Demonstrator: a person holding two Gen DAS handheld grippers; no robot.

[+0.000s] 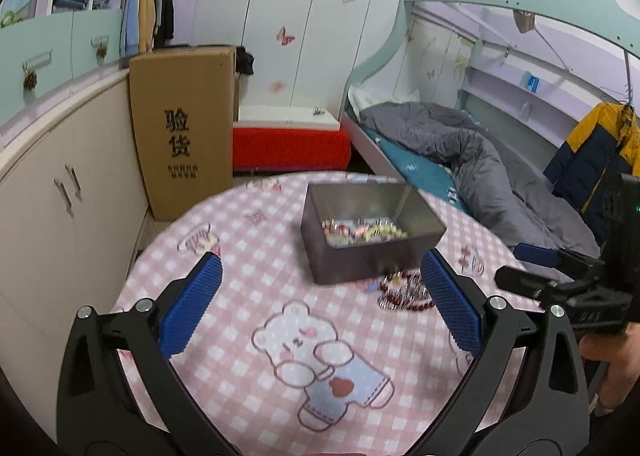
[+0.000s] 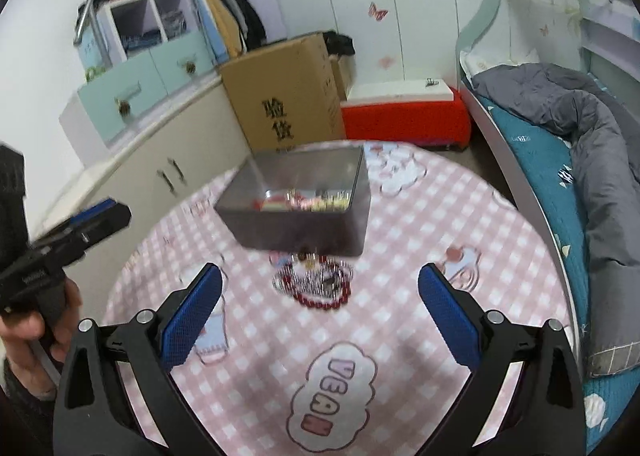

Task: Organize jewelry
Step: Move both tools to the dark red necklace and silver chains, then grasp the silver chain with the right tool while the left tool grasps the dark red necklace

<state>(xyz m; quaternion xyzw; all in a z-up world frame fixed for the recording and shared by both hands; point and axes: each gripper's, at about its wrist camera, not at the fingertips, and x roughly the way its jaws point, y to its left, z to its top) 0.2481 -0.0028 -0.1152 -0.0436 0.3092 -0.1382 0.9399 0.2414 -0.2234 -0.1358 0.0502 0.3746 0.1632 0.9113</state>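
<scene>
Two pairs of tongs over one round table (image 2: 460, 192) in pink check cloth, both spread wide and holding nothing. Largest thing on it: grey tin box (image 2: 296, 212), open-topped, small bright trinkets already lying on its floor, too blurred to tell apart. Just beside the tin's near wall, on the cloth: pile of jewelry (image 2: 316, 284), a red bead bracelet ringed about silvery pieces, touching or nearly touching the tin; cannot tell which through the blur.

Seen from the right gripper (image 2: 320, 284): pile dead ahead, centred between the two blue pads, tin straight behind it. Seen from the left gripper (image 1: 320, 280): same pile (image 1: 404, 292) off toward the right-hand pad, partly hidden by it, tin up ahead and slightly right of centre. Right gripper also in that view (image 1: 520, 264), well to the tin's right.

Judged nearer and better lined up: right. No clear long axis to the heap, roughly round, so approach angle matters little; likely a straight drop onto it, then a short lift over the tin's near wall.
</scene>
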